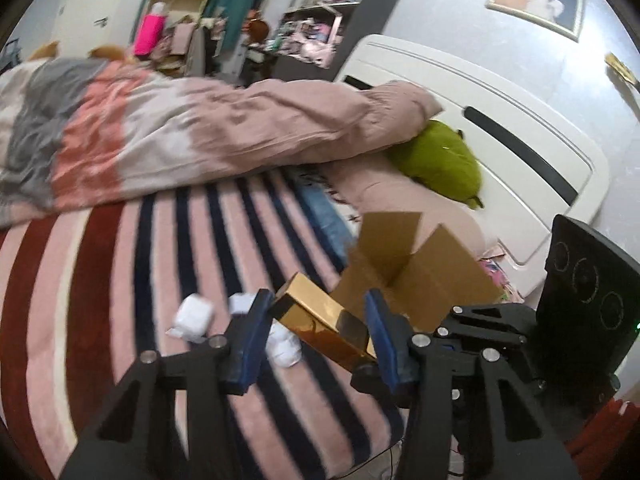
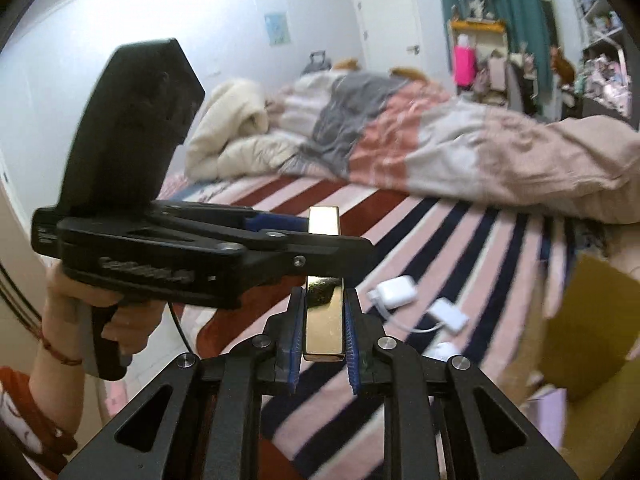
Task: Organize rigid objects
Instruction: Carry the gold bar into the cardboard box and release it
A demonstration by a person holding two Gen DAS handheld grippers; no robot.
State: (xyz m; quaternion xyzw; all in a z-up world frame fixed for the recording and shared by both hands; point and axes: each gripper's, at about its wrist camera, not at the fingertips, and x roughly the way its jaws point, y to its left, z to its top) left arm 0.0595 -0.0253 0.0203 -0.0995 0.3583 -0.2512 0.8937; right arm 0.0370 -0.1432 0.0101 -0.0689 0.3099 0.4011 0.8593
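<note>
Right claw (image 2: pixel 323 322) clamped on near end of gold box (image 2: pixel 323 320): long, rigid, mirror-glossy, held clear above the bed (image 2: pixel 460 236). Left claw (image 1: pixel 316 322) straddles the far end; left pad looks in contact, right side unclear, so can't confirm a grip. Open cardboard box (image 1: pixel 404 272) just beyond, flaps up, near the white headboard (image 1: pixel 500 128). White chargers (image 2: pixel 394 291) with cable lie loose on the plush striped blanket below. Crumpled duvet (image 1: pixel 192 136) bounds the far side; striped area between is open.

gold box (image 2: pixel 324 320): 1 | cardboard box (image 1: pixel 404 268): 1 | white chargers (image 2: pixel 394 291): about 3 | hand-held grippers (image 1: pixel 316 312): 2
</note>
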